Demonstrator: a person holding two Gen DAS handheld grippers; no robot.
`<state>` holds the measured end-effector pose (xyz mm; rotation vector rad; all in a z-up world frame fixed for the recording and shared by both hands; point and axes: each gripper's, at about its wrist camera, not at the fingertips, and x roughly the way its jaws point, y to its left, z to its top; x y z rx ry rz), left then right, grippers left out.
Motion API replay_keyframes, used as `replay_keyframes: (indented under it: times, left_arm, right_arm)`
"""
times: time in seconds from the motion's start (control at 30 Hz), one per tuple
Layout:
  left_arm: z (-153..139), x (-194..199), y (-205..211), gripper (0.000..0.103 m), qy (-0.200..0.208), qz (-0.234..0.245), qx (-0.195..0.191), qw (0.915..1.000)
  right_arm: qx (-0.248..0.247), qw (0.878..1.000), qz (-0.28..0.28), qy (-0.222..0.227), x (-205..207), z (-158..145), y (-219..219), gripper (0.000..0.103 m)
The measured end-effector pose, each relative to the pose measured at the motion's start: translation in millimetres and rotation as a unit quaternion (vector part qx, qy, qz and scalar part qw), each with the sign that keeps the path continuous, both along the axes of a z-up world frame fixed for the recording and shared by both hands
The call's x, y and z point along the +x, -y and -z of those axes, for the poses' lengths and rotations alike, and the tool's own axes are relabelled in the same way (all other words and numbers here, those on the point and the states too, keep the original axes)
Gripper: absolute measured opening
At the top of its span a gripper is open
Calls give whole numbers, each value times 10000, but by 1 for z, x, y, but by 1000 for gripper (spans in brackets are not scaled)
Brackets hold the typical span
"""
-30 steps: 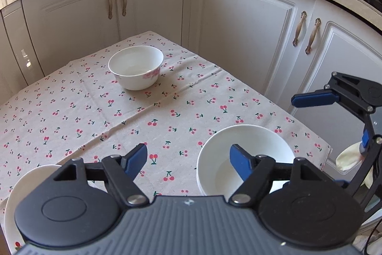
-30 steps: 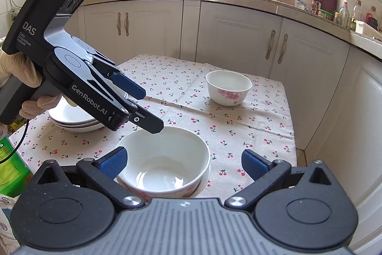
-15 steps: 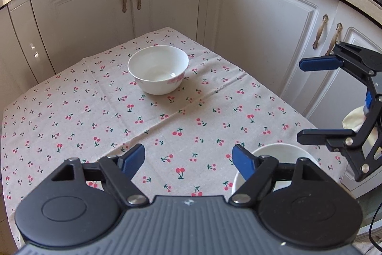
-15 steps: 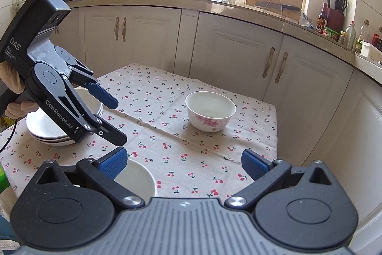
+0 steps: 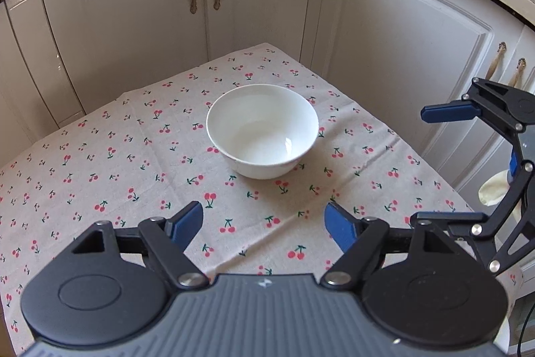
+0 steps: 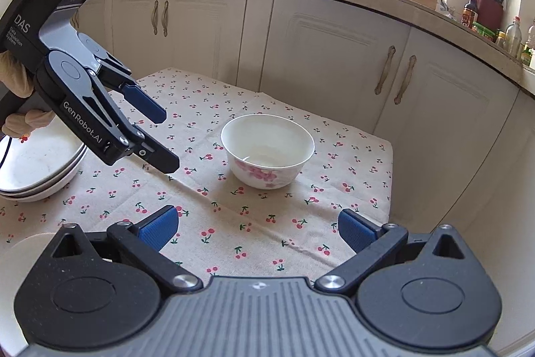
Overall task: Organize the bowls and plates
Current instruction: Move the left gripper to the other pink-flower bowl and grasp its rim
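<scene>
Left gripper point(image 5: 264, 219) and right gripper point(image 6: 257, 226): both released, empty, near the bowl point(image 5: 262, 131) on the surface point(image 5: 100, 156).

Bowl point(image 5: 262, 131) glossy ceramic; tablecloth point(image 5: 100, 156) matt woven cloth; cabinet doors point(image 6: 334, 56) smooth, semi-gloss.

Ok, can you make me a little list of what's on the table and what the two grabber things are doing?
surface: cherry-print tablecloth on a table
centre: white round ceramic bowl with pink flowers, upright, empty, untouched
left side in right wrist view: stack of white shallow plates
bottom left corner in right wrist view: edge of another white dish, mostly hidden
left gripper: open, empty, above the cloth between stack and bowl
right gripper: open, empty, short of the bowl
</scene>
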<state>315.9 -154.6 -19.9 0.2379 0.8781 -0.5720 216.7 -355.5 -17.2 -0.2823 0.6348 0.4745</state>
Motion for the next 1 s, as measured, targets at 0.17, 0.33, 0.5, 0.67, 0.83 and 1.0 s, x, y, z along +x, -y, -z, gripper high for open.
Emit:
replay_keyframes:
  times: [0.17,0.33,0.5,0.67,0.83,1.0]
  left_arm:
    - [5,23,7,78,-52,-95,-43,9999]
    - [11,40,16,71,-101,-152,-170,9997]
    - [17,55,22,68,-139,-239,-340,9990]
    - [20,67,24,67,-187,-296,-467,9983]
    - [28,79,26,67,-244,-367,-514,9977]
    - [36,87,25,62,-320,-393,-609,9969]
  right_arm:
    - [-13,9998,-167,-78,26,9,-4,103]
    - [-45,9995,-304,-56,46,16,-9,103]
    - [54,9992,-374,-112,68,24,-13,103]
    - [97,9989,-426,-187,86,29,-17,103]
    - [66,9985,-506,-202,97,36,-24,102]
    - [66,9983,-523,-238,106,41,-28,100]
